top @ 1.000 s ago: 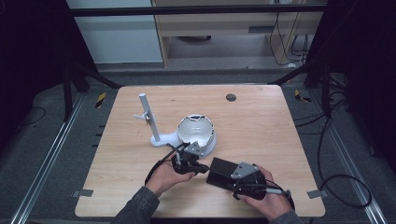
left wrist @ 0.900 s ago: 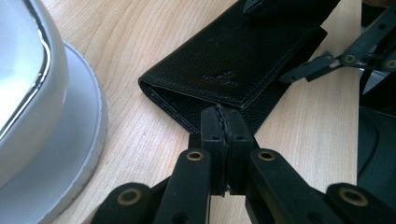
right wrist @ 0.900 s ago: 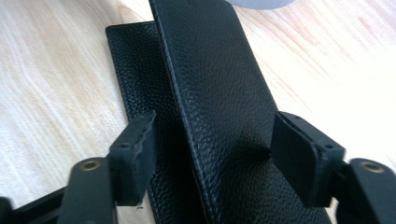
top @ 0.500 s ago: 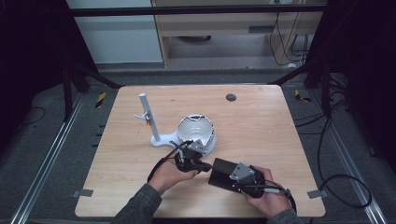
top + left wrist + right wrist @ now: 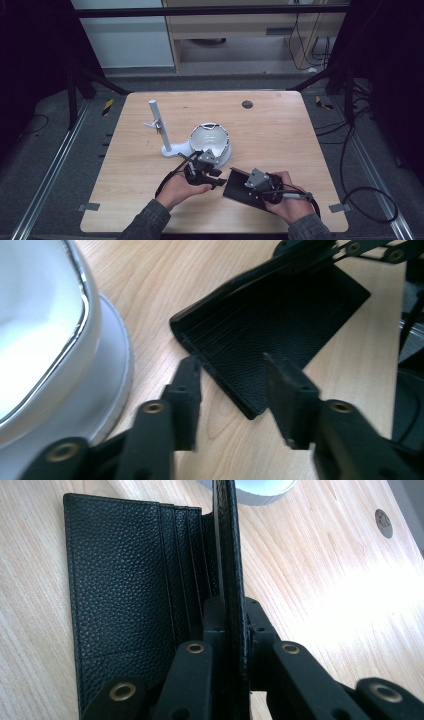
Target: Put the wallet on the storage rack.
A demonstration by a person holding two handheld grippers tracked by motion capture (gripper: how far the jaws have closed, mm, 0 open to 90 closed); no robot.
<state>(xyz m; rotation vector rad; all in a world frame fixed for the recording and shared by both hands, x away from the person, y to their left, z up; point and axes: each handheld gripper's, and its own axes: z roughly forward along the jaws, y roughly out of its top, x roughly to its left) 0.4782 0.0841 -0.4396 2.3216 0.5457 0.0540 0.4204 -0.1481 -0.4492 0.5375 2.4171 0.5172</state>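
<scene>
So from where I'm standing, the black wallet (image 5: 242,187) is lying open on the wooden table (image 5: 280,125), down around 6 o'clock near the person's edge. One flap lies flat on the wood, the other is stood up on edge. The right gripper (image 5: 231,625) has just clamped its jaws on that raised flap, pads tight on either side of the leather, which looks like the whole reason the flap stays up: it keeps the card slots exposed.

The left gripper (image 5: 232,382) sits at about 9 o'clock from the wallet, and its jaws have just spread apart. They straddle the wallet's near corner without pressing on it, so my guess is it just let go.

The white lamp (image 5: 210,142) sits at roughly 11 o'clock from the wallet, close by, not touching.
</scene>
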